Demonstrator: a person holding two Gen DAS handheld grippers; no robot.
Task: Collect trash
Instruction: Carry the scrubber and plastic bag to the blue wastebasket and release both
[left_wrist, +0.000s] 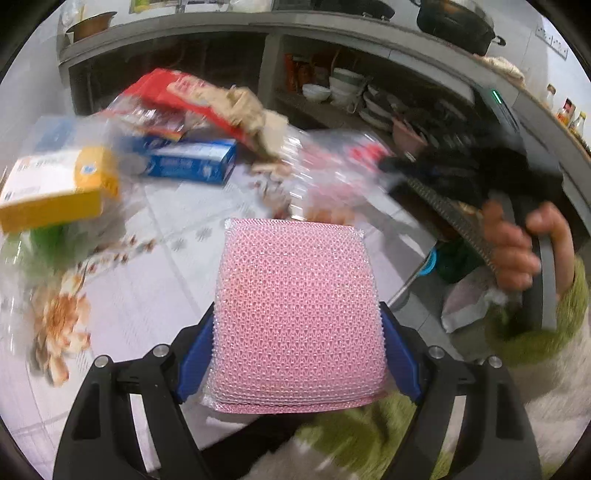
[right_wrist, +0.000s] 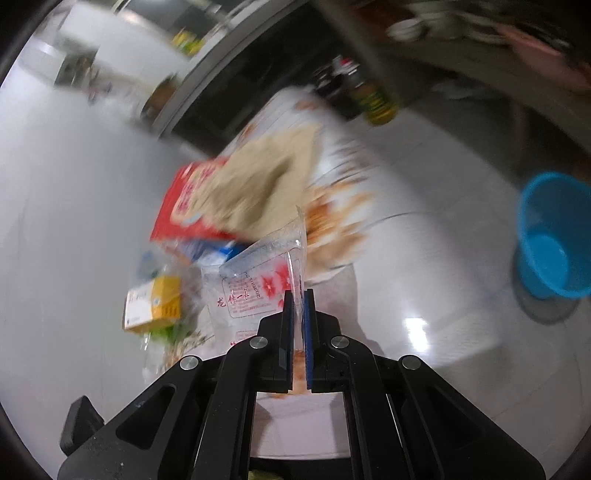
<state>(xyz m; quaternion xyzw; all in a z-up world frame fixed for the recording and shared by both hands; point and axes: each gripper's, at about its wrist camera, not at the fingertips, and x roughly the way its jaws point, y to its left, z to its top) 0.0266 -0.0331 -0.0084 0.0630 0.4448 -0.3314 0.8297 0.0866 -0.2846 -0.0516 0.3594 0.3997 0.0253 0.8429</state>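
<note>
A: Left gripper status?
B: Spread wide, clamped on pink mesh sponge, blue pads pressing both side edges. Sponge raised above table, floral cloth

A: Right gripper?
B: Pressed nearly together, pinching clear plastic bag by one edge. Red flower print and red text on bag. Bag hanging left of the jaws in right wrist view, blurred

A: Remaining trash location?
B: On table: yellow-and-white box at left edge under clear film, blue box behind it, red package with beige crumpled paper on top, further back. Same pile visible in right wrist view, heavily blurred

A: Bin?
B: Blue bucket on floor, right of table, well apart from pile. Open top, looks hollow inside, contents unclear

A: Anything else?
B: Hand in green sleeve gripping right gripper's handle, right side of left wrist view. Shelves with bowls behind table
</note>
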